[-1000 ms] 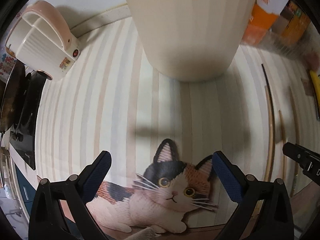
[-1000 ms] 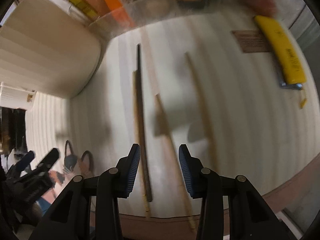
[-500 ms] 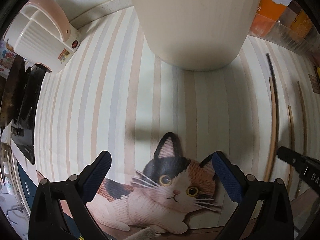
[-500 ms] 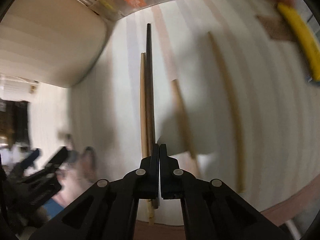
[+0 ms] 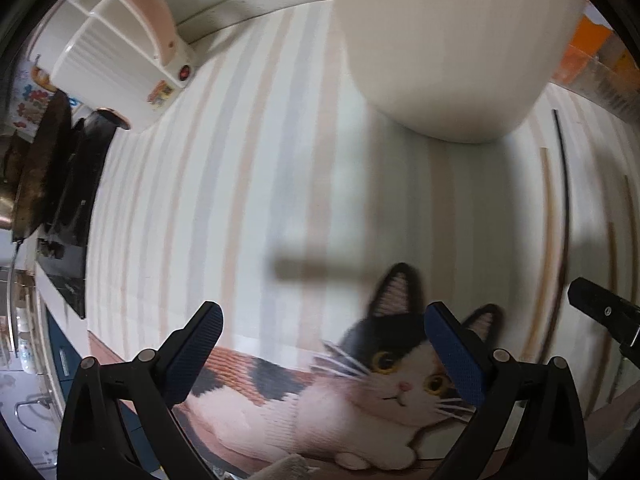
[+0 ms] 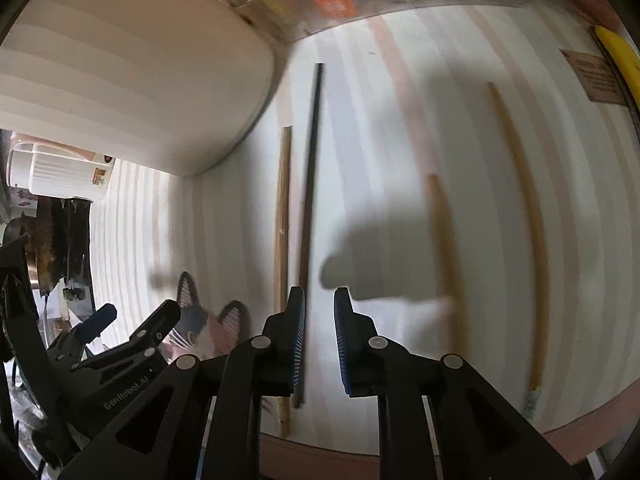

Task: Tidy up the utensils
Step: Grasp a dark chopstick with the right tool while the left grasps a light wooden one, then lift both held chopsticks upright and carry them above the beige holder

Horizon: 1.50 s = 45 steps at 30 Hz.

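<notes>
I am looking down along my right gripper (image 6: pixel 320 344) and its jaws are standing a narrow gap apart with nothing between the pads; they have just been opening again after snapping fully together half a second ago, so that pinch caught nothing. The dark chopstick (image 6: pixel 311 216) is lying flat on the striped mat (image 6: pixel 380 120), just left of the gap, passing beside the left pad. To me that means the pickup has not yet succeeded and I am lining up for another try.

Counting outward, I am seeing four chopsticks: the dark one, a pale wooden chopstick (image 6: pixel 282 216) just beside it on the left, and two more wooden ones (image 6: pixel 448 248) lying apart to the right, the far one (image 6: pixel 528 216) longest in view.

My left gripper (image 5: pixel 324 352) is hovering wide open and empty over the cat picture (image 5: pixel 384 376). One large cream container (image 5: pixel 440 48) is standing beyond it, and one white divided caddy (image 5: pixel 108 48) is lying on its side farther left.
</notes>
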Each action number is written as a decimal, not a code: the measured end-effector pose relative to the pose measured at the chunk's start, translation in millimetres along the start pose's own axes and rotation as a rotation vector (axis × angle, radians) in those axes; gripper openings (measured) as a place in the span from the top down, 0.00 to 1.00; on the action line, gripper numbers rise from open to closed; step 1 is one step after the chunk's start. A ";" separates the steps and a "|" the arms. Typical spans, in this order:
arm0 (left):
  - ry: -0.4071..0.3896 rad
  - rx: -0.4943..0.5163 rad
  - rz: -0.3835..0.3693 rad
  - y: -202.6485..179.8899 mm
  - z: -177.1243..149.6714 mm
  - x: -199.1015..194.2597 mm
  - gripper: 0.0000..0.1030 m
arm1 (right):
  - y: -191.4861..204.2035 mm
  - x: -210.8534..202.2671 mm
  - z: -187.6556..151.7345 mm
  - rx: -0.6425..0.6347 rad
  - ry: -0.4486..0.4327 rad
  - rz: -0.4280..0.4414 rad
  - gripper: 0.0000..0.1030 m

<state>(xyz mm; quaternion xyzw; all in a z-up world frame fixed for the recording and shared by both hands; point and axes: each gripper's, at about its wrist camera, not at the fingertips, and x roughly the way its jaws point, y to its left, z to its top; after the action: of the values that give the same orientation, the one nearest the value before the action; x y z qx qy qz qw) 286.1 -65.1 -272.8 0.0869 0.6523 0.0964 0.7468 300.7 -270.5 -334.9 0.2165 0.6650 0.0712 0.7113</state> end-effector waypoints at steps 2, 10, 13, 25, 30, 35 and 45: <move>-0.015 0.000 0.042 4.0 1.4 -0.4 0.00 | 9.4 7.1 1.0 -0.027 0.004 -0.052 0.84; -0.041 0.031 -0.001 -8.3 0.3 -7.4 0.00 | 15.3 11.3 -2.0 -0.059 0.021 -0.261 0.95; -0.036 0.069 -0.080 -31.9 0.0 -12.1 0.01 | -6.8 2.9 -8.8 -0.016 0.044 -0.261 0.95; -0.037 0.254 -0.268 -114.1 -1.2 -15.5 0.77 | -59.1 -14.9 -14.6 0.100 0.038 -0.160 0.95; -0.041 0.210 -0.227 -92.3 -3.2 -11.1 0.95 | -49.9 -12.9 -10.5 0.072 0.039 -0.206 0.95; 0.021 0.082 -0.208 -35.1 -17.3 2.7 0.96 | -23.9 -1.8 -12.0 -0.003 0.062 -0.250 0.95; 0.101 -0.114 -0.208 42.0 -28.0 22.5 0.94 | 24.4 18.1 -9.8 -0.164 0.119 -0.334 0.93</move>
<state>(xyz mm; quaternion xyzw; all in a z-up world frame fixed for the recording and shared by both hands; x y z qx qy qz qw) 260.0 -18.6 -287.3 -0.0289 0.6879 0.0597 0.7228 297.6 -239.4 -341.9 0.0400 0.7246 0.0187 0.6877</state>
